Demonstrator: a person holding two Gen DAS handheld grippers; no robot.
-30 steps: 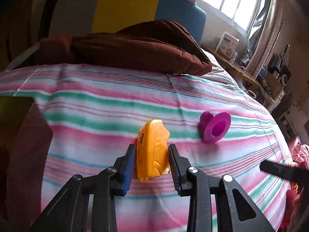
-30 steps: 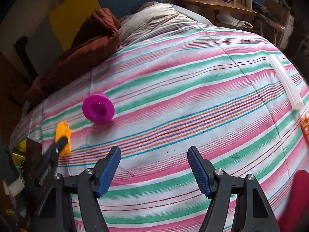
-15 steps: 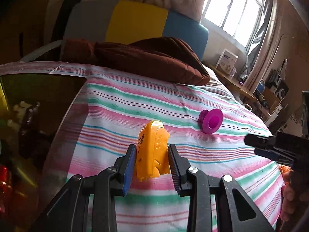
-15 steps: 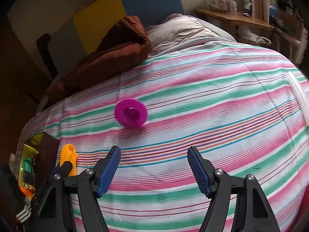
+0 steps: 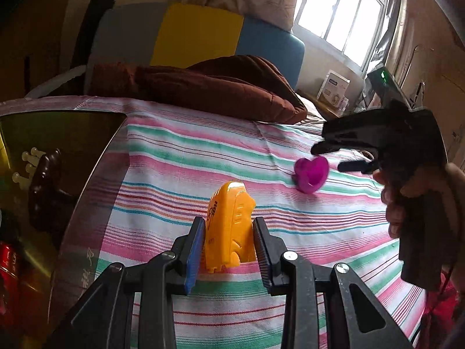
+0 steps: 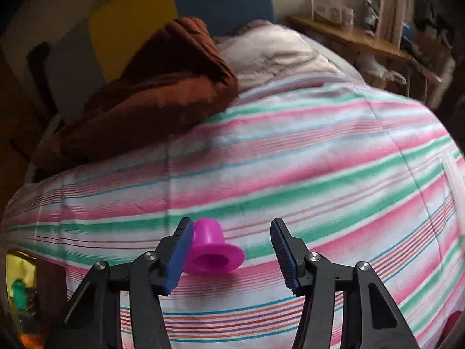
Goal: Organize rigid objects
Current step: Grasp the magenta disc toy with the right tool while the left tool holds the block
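Observation:
An orange plastic toy piece [image 5: 229,221] stands upright between the pads of my left gripper [image 5: 228,250], which is shut on it just above the striped bedspread [image 5: 189,157]. A magenta flanged cup [image 6: 213,250] lies on its side on the bedspread, wide mouth toward the camera. My right gripper [image 6: 231,224] straddles it with its jaws closing. The left pad is at the cup's neck and the right pad stands well clear of it. In the left wrist view the right gripper [image 5: 330,158] hovers over the magenta cup [image 5: 311,174], held by a hand [image 5: 407,192].
A yellow bin [image 5: 58,122] with small items sits at the bed's left edge, and its corner [image 6: 17,276] shows in the right wrist view. A brown quilt [image 5: 203,87] lies along the headboard. A shelf with a white box [image 5: 334,87] stands beyond the bed.
The right gripper has come over to the magenta cup and its jaws have narrowed around it. The left gripper carried the orange piece leftward, bringing the bin into view, then held still.

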